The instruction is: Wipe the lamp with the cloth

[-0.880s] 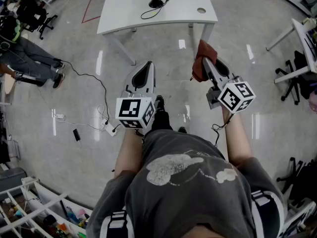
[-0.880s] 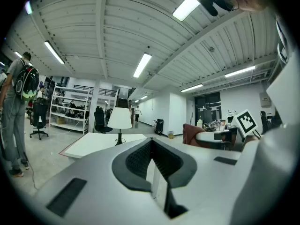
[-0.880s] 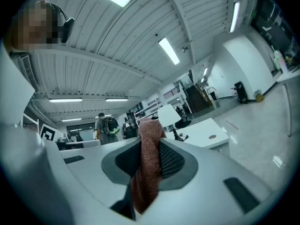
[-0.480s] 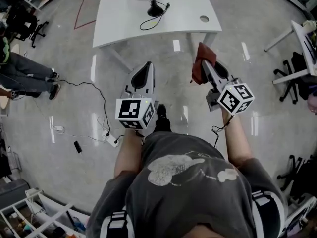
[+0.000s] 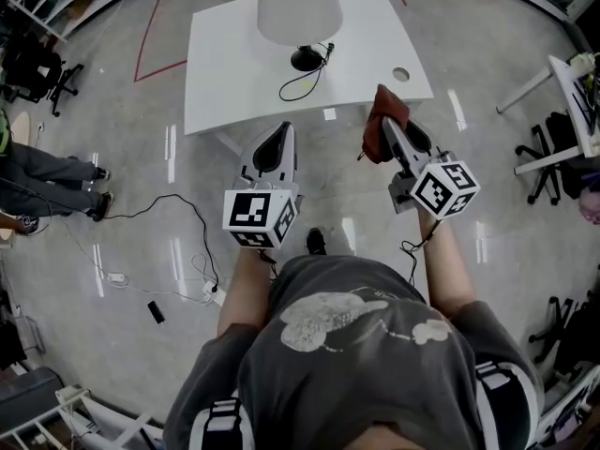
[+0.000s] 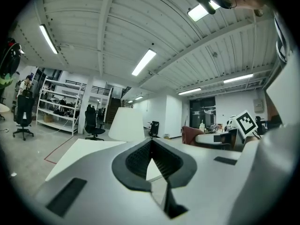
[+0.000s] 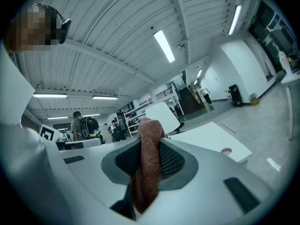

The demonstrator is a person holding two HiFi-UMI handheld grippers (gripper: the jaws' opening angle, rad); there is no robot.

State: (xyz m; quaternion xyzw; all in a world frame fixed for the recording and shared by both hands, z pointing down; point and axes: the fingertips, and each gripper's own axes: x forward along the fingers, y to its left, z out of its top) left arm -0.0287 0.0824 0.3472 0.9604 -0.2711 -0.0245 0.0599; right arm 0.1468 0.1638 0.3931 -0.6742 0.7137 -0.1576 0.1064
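The work is at the approach step; no wiping has begun. The right tongs (image 5: pixel 389 126) are closed on the cloth (image 5: pixel 379 120), a reddish-brown one. In the right gripper view the cloth (image 7: pixel 147 168) is pinched between the two dark pads, stands a little above the tips and hangs down in a fold below them. The left tongs (image 5: pixel 281 131) are narrow, with the tips together. In the left gripper view nothing is between them (image 6: pixel 151 144), and only a small gap behind the tips shows the white top beyond.

The lamp (image 5: pixel 298 7) stands on the white counter (image 5: pixel 234 73), ahead of both tongs and well apart from them. Its white shade is a little closer to the line of the left tongs, and its dark base (image 5: pixel 305 59) is under the shade. A black cable (image 5: pixel 298 88) curls on the counter between the base and the tongs.

In my judgement the next move asks to bring the right tongs forward and up until the hanging cloth touches the shade. The touch should be light, because the lamp may tip or slide. The left tongs are free and could steady the base. The cable should be avoided.
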